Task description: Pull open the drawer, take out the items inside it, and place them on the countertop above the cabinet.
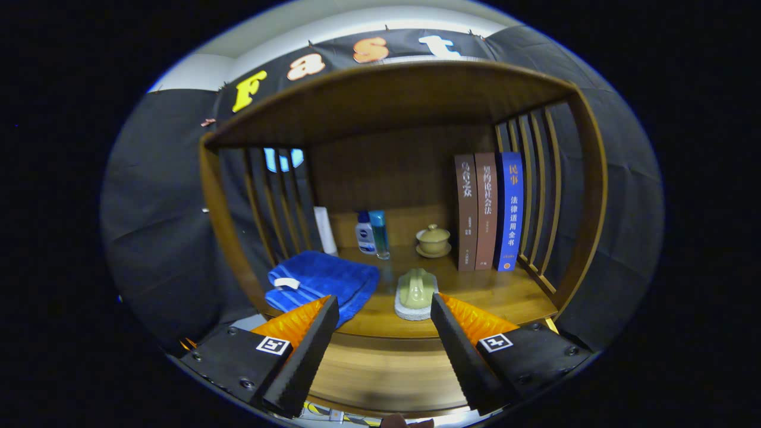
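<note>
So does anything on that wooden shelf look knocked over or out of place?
One thing: a small green ceramic piece just beyond the open gripper seems to lie on its side on a pale coaster, unlike the upright lidded cup behind it. The blue towel hangs slightly over the front edge. The books and bottles stand straight.

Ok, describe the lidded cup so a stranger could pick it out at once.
On the wooden shelf, beyond the open gripper, three upright books stand. Just beside them, towards the bottles, sits the lidded cup on a saucer: pale, squat, knob-topped, unlike the tall bottles.
</note>
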The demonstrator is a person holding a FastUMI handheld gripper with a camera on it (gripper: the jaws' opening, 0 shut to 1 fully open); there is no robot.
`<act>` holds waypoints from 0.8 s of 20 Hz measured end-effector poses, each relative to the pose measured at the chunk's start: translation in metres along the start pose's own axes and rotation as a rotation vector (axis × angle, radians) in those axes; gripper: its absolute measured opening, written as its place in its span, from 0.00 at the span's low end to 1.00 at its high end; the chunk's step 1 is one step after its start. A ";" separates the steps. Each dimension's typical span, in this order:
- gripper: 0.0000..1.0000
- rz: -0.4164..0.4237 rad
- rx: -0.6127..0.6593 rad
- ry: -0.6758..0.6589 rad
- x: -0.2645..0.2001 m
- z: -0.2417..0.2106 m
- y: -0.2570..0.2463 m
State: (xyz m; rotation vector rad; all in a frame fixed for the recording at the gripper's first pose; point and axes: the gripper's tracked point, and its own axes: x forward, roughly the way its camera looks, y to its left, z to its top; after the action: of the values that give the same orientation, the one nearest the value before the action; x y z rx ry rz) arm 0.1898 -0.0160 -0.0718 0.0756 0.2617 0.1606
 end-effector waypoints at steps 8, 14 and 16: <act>0.99 0.000 0.002 -0.206 -0.097 -0.030 0.027; 0.99 -0.041 -0.001 -0.240 -0.130 -0.087 0.025; 0.99 -0.048 -0.009 -0.225 -0.132 -0.114 0.024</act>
State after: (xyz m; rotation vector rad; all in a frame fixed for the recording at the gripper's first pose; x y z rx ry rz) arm 0.0302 -0.0082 -0.1457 0.0778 0.0378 0.1042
